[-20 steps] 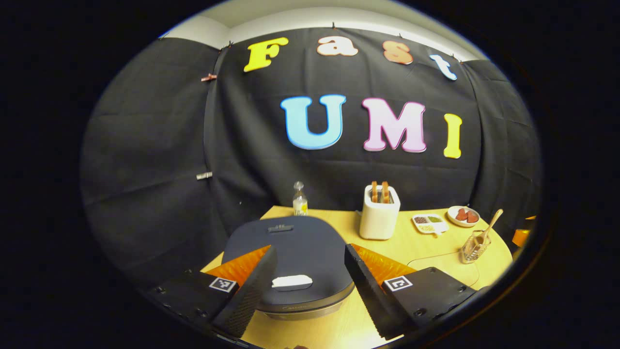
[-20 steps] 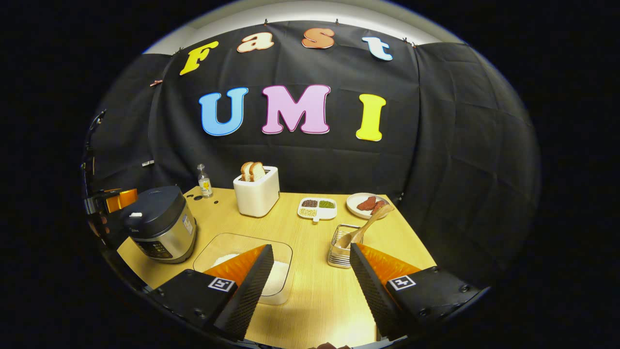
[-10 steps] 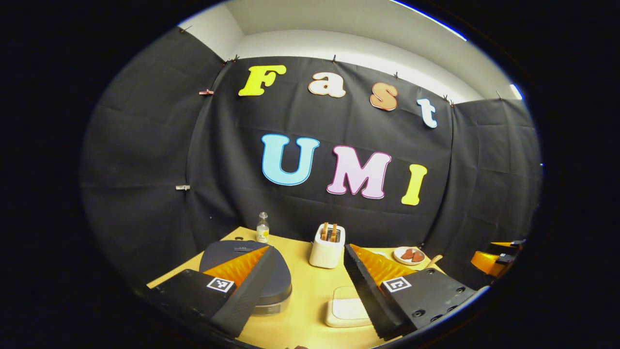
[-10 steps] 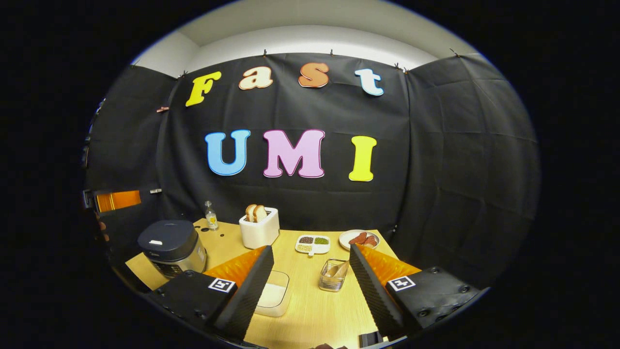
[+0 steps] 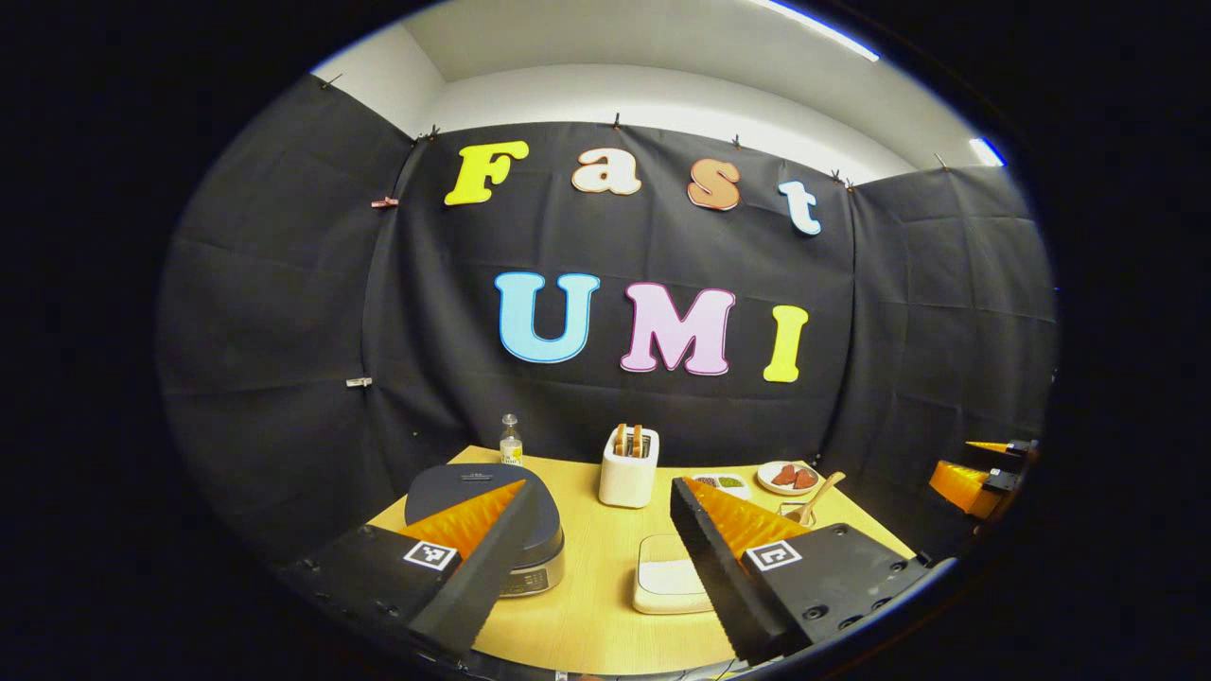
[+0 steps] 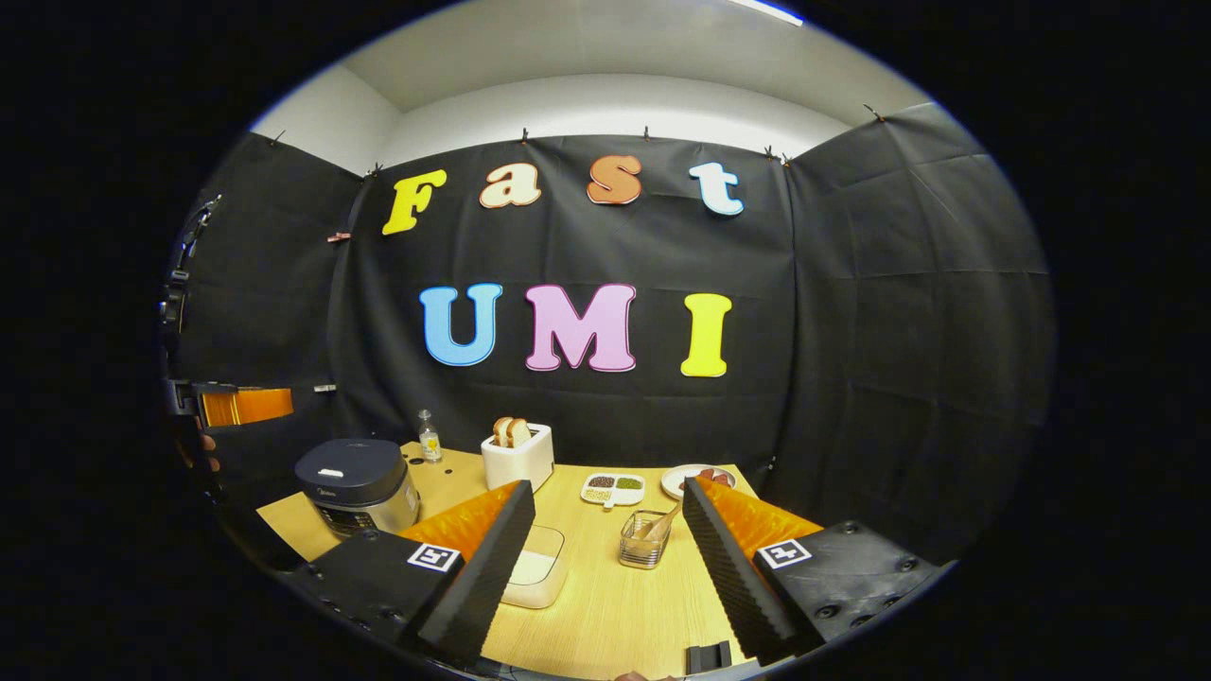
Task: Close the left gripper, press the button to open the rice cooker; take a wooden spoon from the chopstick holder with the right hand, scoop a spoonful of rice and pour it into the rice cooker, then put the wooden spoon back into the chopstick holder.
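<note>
- Wooden desk (image 6: pixel 605 605) spreads under both of my claws; its near edge sits just below my fingers, and the black cloth walls close it in at the back and on both sides.
- My left gripper (image 5: pixel 591 558) has its fingers spread apart and grips nothing; my right gripper (image 6: pixel 605 567) is likewise spread and bare.
- Rice cooker (image 6: pixel 358 484) stands at the desk's left edge, lid down, with its white button (image 6: pixel 330 472) on top.
- Chopstick holder (image 6: pixel 644 540) stands mid-desk toward the right, the wooden spoon (image 6: pixel 659 523) leaning in it, bare wood between it and my right fingers.
- Rice container (image 6: pixel 535 577) lies near the front edge between cooker and holder, partly behind my right gripper's left finger.
- Toaster (image 6: pixel 517 455), bottle (image 6: pixel 429 438), divided dish (image 6: pixel 612 488) and plate (image 6: pixel 697 480) line the back edge.
- Compared with a second ago, both grippers have pulled back from the desk: the cooker lid then lay right under my left fingers, and now it sits behind the left one.
</note>
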`<state>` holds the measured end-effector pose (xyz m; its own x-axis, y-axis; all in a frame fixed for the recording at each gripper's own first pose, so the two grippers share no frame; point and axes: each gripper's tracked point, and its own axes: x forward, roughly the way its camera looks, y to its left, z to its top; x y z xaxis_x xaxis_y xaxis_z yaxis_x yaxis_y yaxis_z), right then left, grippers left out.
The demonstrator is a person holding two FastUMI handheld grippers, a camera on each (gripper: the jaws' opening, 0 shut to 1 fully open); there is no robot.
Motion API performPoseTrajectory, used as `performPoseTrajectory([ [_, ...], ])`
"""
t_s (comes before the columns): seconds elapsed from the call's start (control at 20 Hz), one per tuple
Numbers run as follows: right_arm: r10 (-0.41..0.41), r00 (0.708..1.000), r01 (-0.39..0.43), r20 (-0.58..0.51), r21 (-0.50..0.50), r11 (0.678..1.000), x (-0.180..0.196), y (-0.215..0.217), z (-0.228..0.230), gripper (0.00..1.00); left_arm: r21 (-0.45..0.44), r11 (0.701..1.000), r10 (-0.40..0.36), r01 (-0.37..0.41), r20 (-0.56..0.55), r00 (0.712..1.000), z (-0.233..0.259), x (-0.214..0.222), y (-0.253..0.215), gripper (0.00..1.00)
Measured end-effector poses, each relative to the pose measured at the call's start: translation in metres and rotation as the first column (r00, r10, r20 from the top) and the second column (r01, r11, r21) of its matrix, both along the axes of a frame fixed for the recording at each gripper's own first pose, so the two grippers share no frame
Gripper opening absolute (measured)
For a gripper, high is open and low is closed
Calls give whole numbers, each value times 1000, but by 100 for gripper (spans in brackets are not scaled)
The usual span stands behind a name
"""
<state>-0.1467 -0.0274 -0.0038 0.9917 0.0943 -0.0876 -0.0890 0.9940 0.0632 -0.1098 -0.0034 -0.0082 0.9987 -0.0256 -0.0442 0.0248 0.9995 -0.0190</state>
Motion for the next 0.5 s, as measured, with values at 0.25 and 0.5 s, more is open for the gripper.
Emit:
performPoseTrajectory([
  [0.25, 0, 1000, 0, -15, -21, 1000, -9, -5, -4, 98, -20, 1000, 9, -9, -16, 1000, -10, -4, 3, 95],
  [0.5, 10, 999, -14, -40, -87, 996, -19, -7, -22, 98, 28, 999, 27, -26, -27, 999, -21, -7, 13, 95],
])
